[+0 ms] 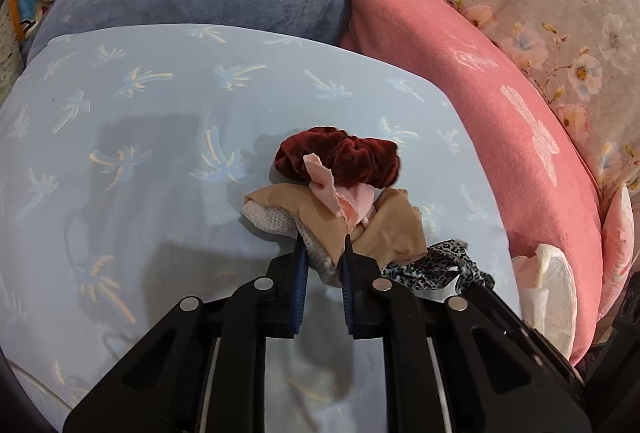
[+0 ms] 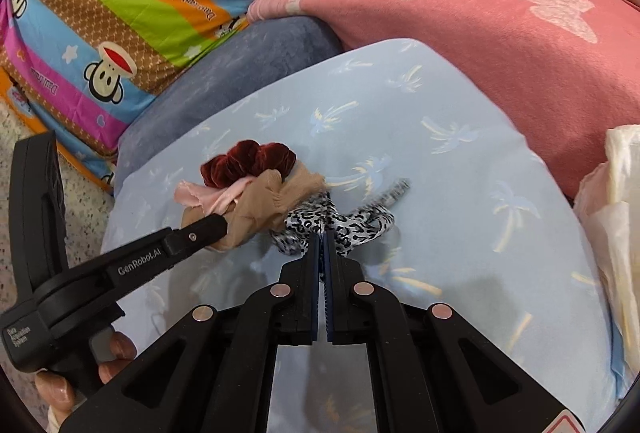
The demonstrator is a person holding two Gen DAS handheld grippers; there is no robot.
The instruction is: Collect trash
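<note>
We had the left claw [image 1: 323, 239] pinched on the small bundle of beige stocking fabric and white knit [image 1: 320, 221], and the right claw [image 2: 321, 233] closed on the leopard-print satin strip [image 2: 340, 223] — both lying mid-pillow on the pale blue palm-print pillow [image 1: 140, 105], touching the dark red velvet scrunchie [image 1: 340, 157] and a pink cloth scrap [image 1: 344, 197]. We judged it all light, limp and slippery — best taken by a bunched fold. The strip ran roughly toward the pink blanket [image 2: 480, 33].
</note>
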